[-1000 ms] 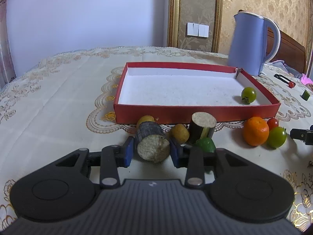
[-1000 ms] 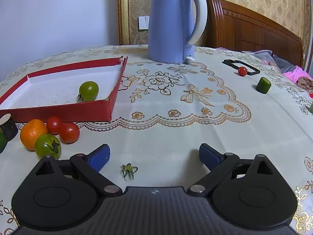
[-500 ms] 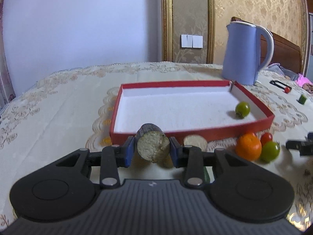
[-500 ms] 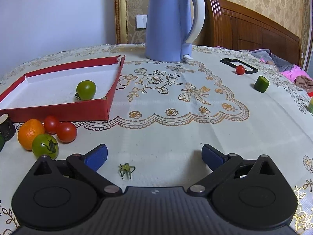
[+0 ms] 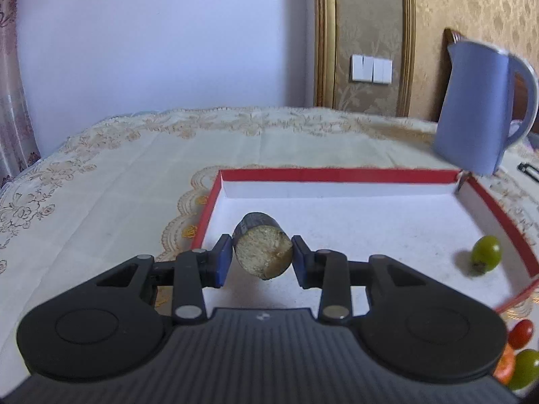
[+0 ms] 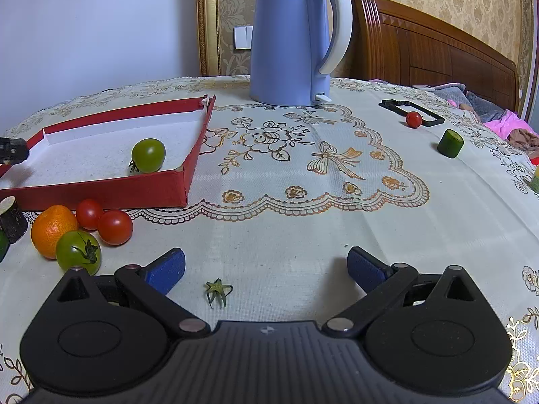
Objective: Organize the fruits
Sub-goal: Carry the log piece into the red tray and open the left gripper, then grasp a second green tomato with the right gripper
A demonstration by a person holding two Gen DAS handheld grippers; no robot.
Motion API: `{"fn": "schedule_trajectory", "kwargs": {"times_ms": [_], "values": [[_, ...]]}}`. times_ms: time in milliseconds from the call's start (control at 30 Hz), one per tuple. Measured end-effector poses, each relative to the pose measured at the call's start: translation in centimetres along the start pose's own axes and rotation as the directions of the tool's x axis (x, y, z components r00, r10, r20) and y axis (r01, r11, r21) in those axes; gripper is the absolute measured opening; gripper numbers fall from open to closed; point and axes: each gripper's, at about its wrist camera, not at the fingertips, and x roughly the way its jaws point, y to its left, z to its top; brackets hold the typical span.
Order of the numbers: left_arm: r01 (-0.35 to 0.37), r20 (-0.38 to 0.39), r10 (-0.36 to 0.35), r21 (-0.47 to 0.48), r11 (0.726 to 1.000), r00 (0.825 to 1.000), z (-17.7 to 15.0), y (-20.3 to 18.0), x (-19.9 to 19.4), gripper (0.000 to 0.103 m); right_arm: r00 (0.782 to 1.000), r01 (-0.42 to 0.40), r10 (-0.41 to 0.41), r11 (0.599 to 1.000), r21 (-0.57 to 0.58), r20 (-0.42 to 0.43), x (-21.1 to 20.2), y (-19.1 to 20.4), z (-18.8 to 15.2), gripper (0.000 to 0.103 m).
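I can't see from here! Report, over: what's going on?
Left gripper shut on dark-skinned cut piece, above red tray. Right gripper open, holding nothing. Green tomato in tray, off to the side.

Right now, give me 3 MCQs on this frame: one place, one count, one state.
1. Where is the round green tomato with the stem?
A. inside the red cardboard tray
B. beside the blue electric kettle
C. in the right gripper

2. How many small red tomatoes lie beside the orange mandarin, outside the tray?
A. one
B. two
C. four

3. What is the state of the left gripper?
A. open, nothing held
B. shut on the dark-skinned cut cylinder piece
C. out of view

Answers: 1 A, it sits on the tray's white floor; 2 B, two red tomatoes touch each other there; 3 B, both blue pads press the piece's sides above the tray.
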Motion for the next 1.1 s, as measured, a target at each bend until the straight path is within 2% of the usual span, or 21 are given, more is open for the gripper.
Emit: {"fn": "schedule_trajectory", "kwargs": {"times_ms": [167, 333, 400, 467, 667, 833, 900, 1000, 1100], "values": [[-0.007, -0.053, 0.006, -0.004, 1.0, 0.999, -0.5, 0.3, 1.3, 0.034, 1.0, 0.0, 0.0, 1.0, 0.0, 0.0, 0.0, 0.0, 0.0, 0.103], [-0.007, -0.047, 0.007, 0.009, 1.0, 0.999, -0.7, 0.2, 0.9, 0.036, 1.0, 0.0, 0.0, 1.0, 0.0, 0.0, 0.0, 0.0, 0.0, 0.103], [-0.008, -0.029, 0.009, 0.009, 1.0, 1.0, -0.7, 0.3, 0.3, 0.052, 1.0, 0.0, 0.0, 1.0, 0.0, 0.0, 0.0, 0.0, 0.0, 0.103], [-0.029, 0.009, 0.028, 0.005, 1.0, 1.0, -0.8, 0.6, -1.0, 0.057, 1.0, -0.001, 0.001, 1.0, 0.0, 0.0, 0.0, 0.0, 0.0, 0.103], [-0.004, 0.058, 0.003, 0.004, 1.0, 0.998, -2.8, 2.0, -6.2, 0.073, 1.0, -0.001, 0.001, 1.0, 0.001, 0.0, 0.0, 0.0, 0.0, 0.103], [0.061, 0.023, -0.061, -0.007, 0.998, 0.998, -5.0, 3.1, -8.8, 0.077, 1.0, -0.002, 0.002, 1.0, 0.001, 0.002, 0.0, 0.0, 0.0, 0.103], [0.08, -0.006, -0.081, -0.015, 0.997, 0.997, -5.8, 3.3, -8.9, 0.077, 0.999, -0.028, 0.028, 1.0, 0.001, 0.019, -0.3, 0.0, -0.1, 0.103], [0.06, -0.036, -0.059, 0.016, 0.998, 0.998, -6.5, 3.1, -8.5, 0.077, 0.997, -0.048, 0.048, 0.999, -0.006, 0.062, -1.5, 0.7, -0.3, 0.103], [0.058, -0.053, -0.057, 0.016, 0.998, 0.997, -7.0, 3.2, -8.1, 0.077, 0.99, -0.106, 0.111, 0.993, -0.054, 0.085, -2.9, 2.3, -0.4, 0.103]]}}
